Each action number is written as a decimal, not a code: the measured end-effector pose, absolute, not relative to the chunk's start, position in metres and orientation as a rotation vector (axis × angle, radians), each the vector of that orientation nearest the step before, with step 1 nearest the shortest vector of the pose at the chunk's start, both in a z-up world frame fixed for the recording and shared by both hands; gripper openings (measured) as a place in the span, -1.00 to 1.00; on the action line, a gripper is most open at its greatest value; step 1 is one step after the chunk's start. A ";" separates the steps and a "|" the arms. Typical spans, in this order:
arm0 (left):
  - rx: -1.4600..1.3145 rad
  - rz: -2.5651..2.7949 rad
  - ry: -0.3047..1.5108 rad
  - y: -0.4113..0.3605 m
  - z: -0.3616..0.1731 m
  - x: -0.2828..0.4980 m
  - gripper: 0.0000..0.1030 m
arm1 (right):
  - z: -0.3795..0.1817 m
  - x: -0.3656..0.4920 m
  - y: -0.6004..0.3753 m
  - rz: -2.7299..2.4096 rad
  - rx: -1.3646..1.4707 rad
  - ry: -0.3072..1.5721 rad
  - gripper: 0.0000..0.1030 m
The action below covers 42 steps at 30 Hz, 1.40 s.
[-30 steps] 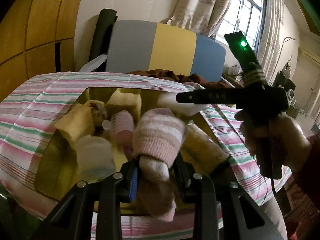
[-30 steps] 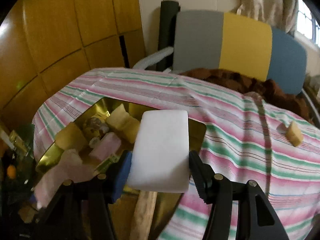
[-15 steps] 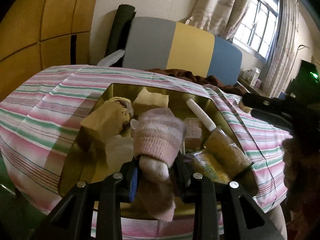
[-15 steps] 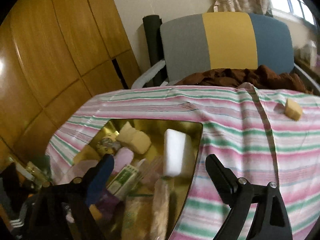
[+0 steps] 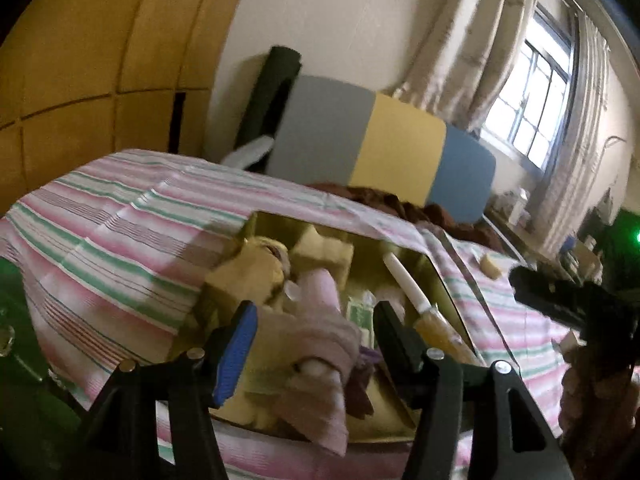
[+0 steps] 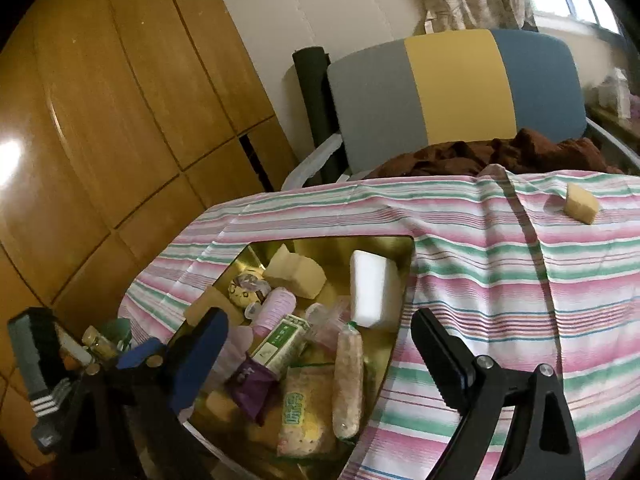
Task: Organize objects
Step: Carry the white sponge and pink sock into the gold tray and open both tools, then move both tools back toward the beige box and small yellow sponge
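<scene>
A gold tray (image 6: 403, 280) full of small items sits on the striped cloth. A white block (image 6: 370, 290) leans inside its far right corner. My right gripper (image 6: 316, 344) is open and empty above the tray's near side. In the left wrist view my left gripper (image 5: 316, 320) is open over the tray (image 5: 440, 280), and the pink sock (image 5: 320, 356) lies loose between its fingers, on the pile. The left gripper also shows at the lower left of the right wrist view (image 6: 136, 360).
A yellow sponge cube (image 6: 582, 208) lies alone on the cloth at the far right. The tray holds sponges, a pink bottle (image 6: 276, 308), a green box (image 6: 280, 344) and snack packs. A grey, yellow and blue chair back (image 6: 456, 88) stands behind the table.
My right gripper opened, left the white block in the tray and drew back. My left gripper opened and let the pink sock drop onto the pile.
</scene>
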<state>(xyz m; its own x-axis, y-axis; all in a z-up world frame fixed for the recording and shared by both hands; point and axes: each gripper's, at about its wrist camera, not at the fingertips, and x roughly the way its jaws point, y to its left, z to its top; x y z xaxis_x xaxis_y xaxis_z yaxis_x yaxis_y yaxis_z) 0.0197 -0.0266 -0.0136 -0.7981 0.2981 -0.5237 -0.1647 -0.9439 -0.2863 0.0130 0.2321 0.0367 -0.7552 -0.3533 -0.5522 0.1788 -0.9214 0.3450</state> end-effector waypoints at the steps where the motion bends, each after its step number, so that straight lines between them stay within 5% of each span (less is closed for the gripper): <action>1: -0.861 2.756 -0.320 -0.026 -0.014 0.018 0.18 | 0.037 0.014 0.233 -2.673 0.920 -0.397 0.81; 9: -1.153 2.740 0.045 0.008 -0.041 -0.023 0.05 | 0.033 0.022 0.236 -2.672 0.940 -0.385 0.81; 16: -1.035 2.686 0.324 0.044 -0.039 0.000 -0.07 | 0.035 0.028 0.241 -2.684 0.932 -0.383 0.81; 27: -1.053 2.924 -0.310 -0.049 -0.008 -0.008 0.05 | 0.029 0.036 0.267 -2.715 0.944 -0.410 0.81; 42: -0.934 2.593 -0.168 0.067 0.009 0.016 0.20 | 0.001 0.058 0.337 -2.834 1.047 -0.459 0.81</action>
